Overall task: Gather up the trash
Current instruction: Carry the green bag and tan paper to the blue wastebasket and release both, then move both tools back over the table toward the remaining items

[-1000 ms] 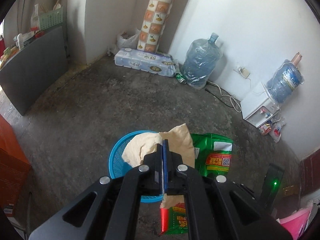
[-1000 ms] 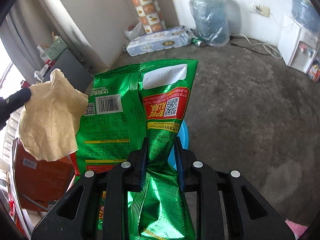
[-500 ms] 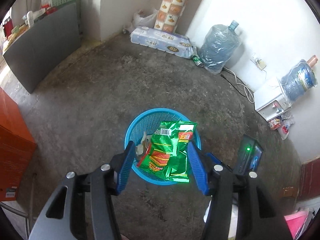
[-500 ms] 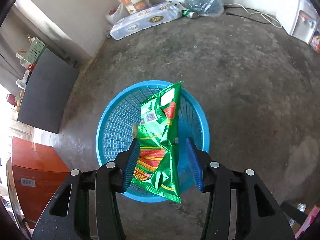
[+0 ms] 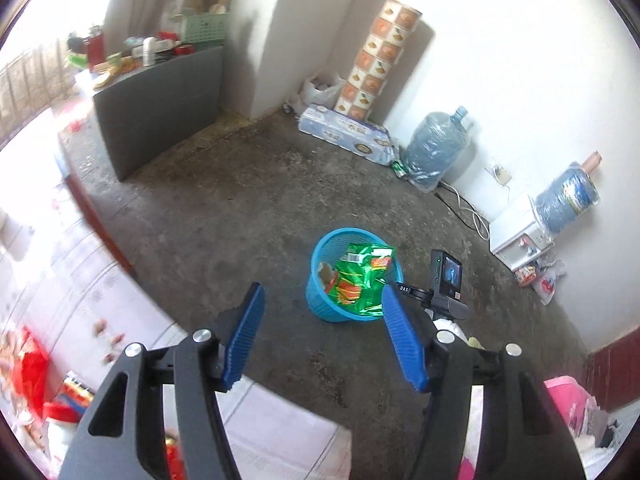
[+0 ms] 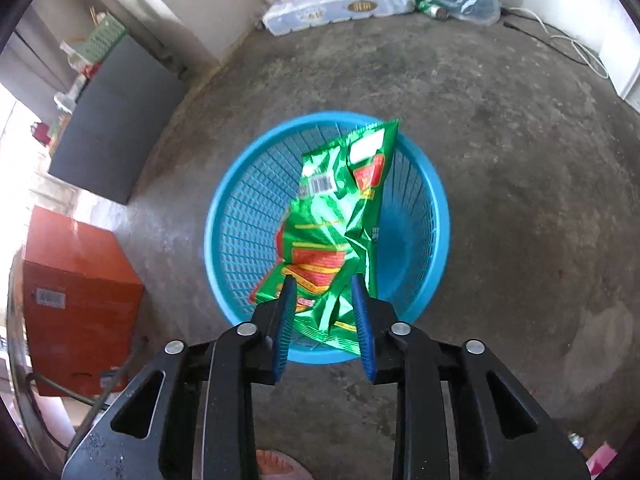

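Left wrist view
Hard to make out: we are seeing the left and lower edges washed out and blurred; a red thing (image 5: 32, 376) there is too smeared for us to name
Cut off: the right gripper (image 5: 400, 286) is reaching in from the right, its tips hidden against the bag, so from here we cannot tell its spread
Basket: the blue basket (image 5: 320, 308) is standing on the concrete floor (image 5: 224, 208), holding a green snack bag (image 5: 360, 280) that is sticking up past the rim, and a pale scrap (image 5: 325, 271) beside the bag
Claw: our left gripper (image 5: 322, 338) is hovering well above and apart from the basket, jaws spread wide after just opening further, nothing between them

Right wrist view
Hard to make out: the bag's print is smeared; the pale scrap is not showing here
Basket: the blue basket (image 6: 240, 216) is sitting directly under the claw, the green snack bag (image 6: 332, 224) leaning across its inside with the top corner over the far rim
Claw: our right gripper (image 6: 324, 284) has just been closing; the blue pads (image 6: 288, 304) are flanking the bag's lower end, narrowly apart, and we cannot tell whether they are pressing on it
Edge: an orange box (image 6: 76, 280) is standing left of the basket
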Tool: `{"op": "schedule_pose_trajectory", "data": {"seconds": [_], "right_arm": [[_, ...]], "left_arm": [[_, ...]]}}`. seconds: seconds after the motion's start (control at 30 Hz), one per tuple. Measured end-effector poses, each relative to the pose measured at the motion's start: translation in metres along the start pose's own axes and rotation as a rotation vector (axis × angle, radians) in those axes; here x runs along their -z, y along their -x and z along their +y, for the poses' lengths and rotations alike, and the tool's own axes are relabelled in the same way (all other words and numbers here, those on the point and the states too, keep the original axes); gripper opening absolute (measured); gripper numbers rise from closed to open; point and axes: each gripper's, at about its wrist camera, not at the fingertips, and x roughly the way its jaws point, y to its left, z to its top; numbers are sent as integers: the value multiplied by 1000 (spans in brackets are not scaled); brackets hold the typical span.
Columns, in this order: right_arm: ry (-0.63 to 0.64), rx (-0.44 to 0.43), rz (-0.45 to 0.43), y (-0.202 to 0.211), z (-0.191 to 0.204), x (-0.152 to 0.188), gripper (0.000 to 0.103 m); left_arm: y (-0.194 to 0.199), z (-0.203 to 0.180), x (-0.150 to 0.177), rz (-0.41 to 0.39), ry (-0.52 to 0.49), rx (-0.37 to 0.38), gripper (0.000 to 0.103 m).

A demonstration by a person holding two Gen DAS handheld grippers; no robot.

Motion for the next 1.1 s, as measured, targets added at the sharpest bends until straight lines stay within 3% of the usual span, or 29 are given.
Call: {"op": "schedule_pose_trajectory", "data": {"seconds": [0.03, 0.07, 0.3, 0.47, 0.63, 0.73, 0.8, 0.87, 0.97, 1.1], "right_arm": [[6, 38, 37, -18, 1, -4, 10], [16, 66, 67, -34, 2, -8, 7], [196, 253, 340, -156, 29, -33, 5], [273, 412, 518, -226, 36, -39, 5], [247, 452, 632, -269, 30, -38, 6], [213, 462, 662, -278, 25, -40, 7], [189, 451, 654, -273, 24, -45, 18], [204, 446, 621, -259, 26, -50, 46], [239, 400, 589, -230, 37, -49, 55], [262, 307, 487, -174, 40, -47, 57]], "left_arm": [[18, 18, 7, -21, 33, -16, 59], [36, 37, 16, -42, 68, -41, 60], [135, 144, 81, -155, 325, -221, 60], [179, 184, 113, -215, 438, -334, 60], [191, 201, 125, -215, 473, -389, 61], [187, 208, 124, -203, 473, -402, 61], [184, 211, 125, -198, 477, -392, 61], [182, 213, 128, -199, 481, -377, 61], [187, 215, 136, -217, 492, -355, 62], [203, 216, 152, -252, 530, -333, 64]]}}
